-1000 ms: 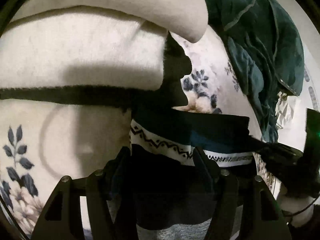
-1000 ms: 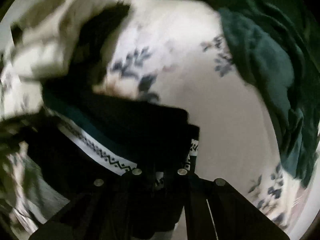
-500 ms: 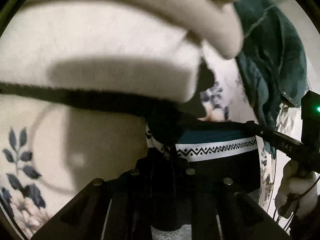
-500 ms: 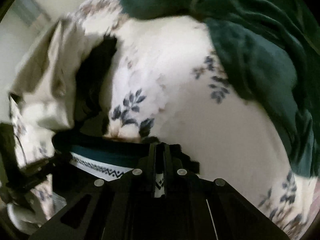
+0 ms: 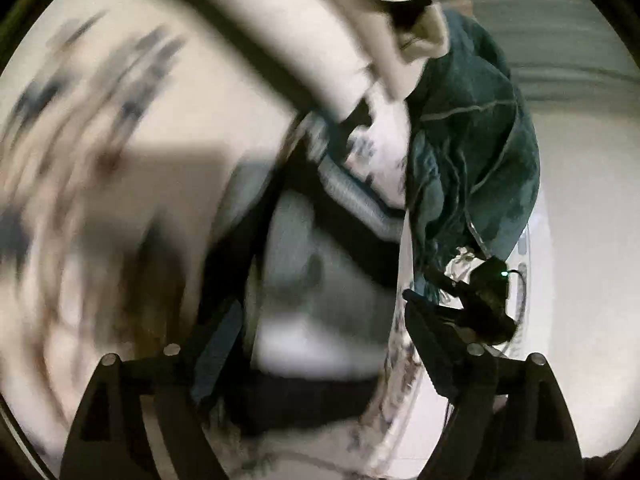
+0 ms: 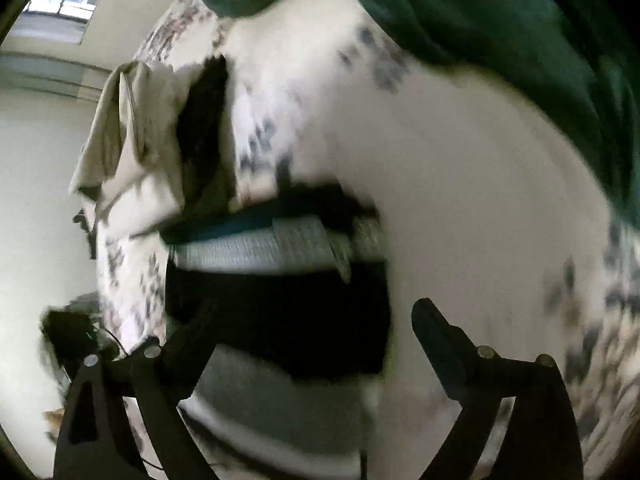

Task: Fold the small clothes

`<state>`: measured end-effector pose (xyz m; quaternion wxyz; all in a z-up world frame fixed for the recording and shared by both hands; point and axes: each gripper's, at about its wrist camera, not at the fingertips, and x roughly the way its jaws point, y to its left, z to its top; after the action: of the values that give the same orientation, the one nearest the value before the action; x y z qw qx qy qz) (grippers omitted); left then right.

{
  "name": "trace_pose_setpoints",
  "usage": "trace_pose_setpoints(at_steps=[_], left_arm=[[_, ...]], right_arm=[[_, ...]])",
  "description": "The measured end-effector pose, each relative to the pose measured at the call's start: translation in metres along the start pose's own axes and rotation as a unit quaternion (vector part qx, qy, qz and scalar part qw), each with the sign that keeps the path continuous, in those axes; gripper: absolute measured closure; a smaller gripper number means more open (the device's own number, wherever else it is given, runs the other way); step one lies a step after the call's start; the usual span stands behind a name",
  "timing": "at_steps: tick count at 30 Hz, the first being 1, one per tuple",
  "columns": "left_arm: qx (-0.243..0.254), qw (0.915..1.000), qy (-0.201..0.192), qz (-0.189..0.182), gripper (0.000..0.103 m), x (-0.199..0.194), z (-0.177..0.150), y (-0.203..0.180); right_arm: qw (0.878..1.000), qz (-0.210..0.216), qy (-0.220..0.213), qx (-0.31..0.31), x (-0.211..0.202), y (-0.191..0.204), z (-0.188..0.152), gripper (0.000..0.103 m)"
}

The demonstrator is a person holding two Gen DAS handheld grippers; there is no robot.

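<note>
A small dark garment with a white patterned band and a grey part lies folded on the floral bed sheet. It also shows, blurred, in the left wrist view. My right gripper is open, its fingers spread on either side of the garment's near edge. My left gripper is open too, over the garment's grey part. The right gripper shows at the right of the left wrist view. Both views are motion-blurred.
A dark green blanket lies bunched at the far right of the bed; it also shows in the left wrist view. A cream garment with a black item lies at the left. The bed edge and a wall are beyond.
Both grippers were shut on the garment half a second ago and have opened, letting it go on the bed. Both have swung fast, blurring the views.
</note>
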<state>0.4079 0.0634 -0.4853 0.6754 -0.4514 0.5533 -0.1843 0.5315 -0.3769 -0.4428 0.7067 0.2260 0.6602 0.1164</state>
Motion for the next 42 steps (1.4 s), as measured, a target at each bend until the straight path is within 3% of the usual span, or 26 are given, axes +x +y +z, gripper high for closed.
trace_pose_setpoints(at_steps=[4, 6, 9, 13, 19, 21, 23, 29, 33, 36, 37, 38, 39, 42], left_arm=[[-0.108, 0.9934, 0.019, -0.034, 0.020, 0.018, -0.070, 0.037], [-0.130, 0.9900, 0.028, -0.047, 0.020, 0.034, -0.086, 0.046], [-0.125, 0.9908, 0.021, -0.048, 0.020, 0.054, -0.091, 0.046], [-0.161, 0.9860, 0.016, -0.042, 0.018, 0.064, -0.087, 0.044], [-0.193, 0.9786, 0.052, -0.052, 0.018, 0.060, -0.125, 0.043], [-0.223, 0.9714, 0.058, -0.056, 0.018, 0.078, -0.135, 0.054], [-0.229, 0.9701, 0.052, -0.062, 0.018, 0.095, -0.128, 0.058], [-0.200, 0.9765, -0.047, -0.064, 0.016, 0.104, -0.100, 0.031], [-0.226, 0.9697, -0.070, -0.062, 0.016, 0.105, -0.083, 0.024], [-0.237, 0.9628, -0.112, -0.066, 0.017, 0.097, -0.071, 0.028], [-0.233, 0.9625, -0.122, -0.066, 0.029, 0.093, -0.068, 0.027], [-0.223, 0.9649, -0.125, -0.060, 0.038, 0.086, -0.065, 0.026], [-0.202, 0.9697, -0.126, -0.055, 0.049, 0.078, -0.060, 0.023], [-0.145, 0.9830, -0.104, -0.041, 0.052, 0.052, -0.050, 0.017]], right_arm=[[0.998, 0.038, 0.051, 0.027, 0.014, -0.035, -0.029, 0.008], [0.996, 0.053, 0.069, 0.036, 0.029, -0.045, -0.036, 0.008], [0.991, 0.086, 0.090, 0.055, 0.053, -0.056, -0.038, 0.007], [0.986, 0.118, 0.106, 0.054, 0.079, -0.049, -0.031, 0.000], [0.984, 0.119, 0.129, 0.040, 0.089, -0.033, -0.025, 0.000], [0.983, 0.115, 0.135, 0.037, 0.090, -0.031, -0.025, 0.000], [0.984, 0.112, 0.137, 0.038, 0.092, -0.029, -0.026, 0.000], [0.983, 0.114, 0.130, 0.061, 0.097, -0.029, -0.025, 0.000], [0.981, 0.129, 0.119, 0.078, 0.098, -0.033, -0.024, 0.000], [0.981, 0.145, 0.111, 0.064, 0.099, -0.026, -0.032, 0.002], [0.983, 0.140, 0.104, 0.053, 0.099, -0.021, -0.035, 0.017], [0.986, 0.126, 0.101, 0.045, 0.101, -0.016, -0.039, 0.046], [0.987, 0.118, 0.096, 0.044, 0.101, -0.013, -0.042, 0.051], [0.989, 0.127, 0.053, 0.058, 0.087, -0.010, -0.057, 0.063]])
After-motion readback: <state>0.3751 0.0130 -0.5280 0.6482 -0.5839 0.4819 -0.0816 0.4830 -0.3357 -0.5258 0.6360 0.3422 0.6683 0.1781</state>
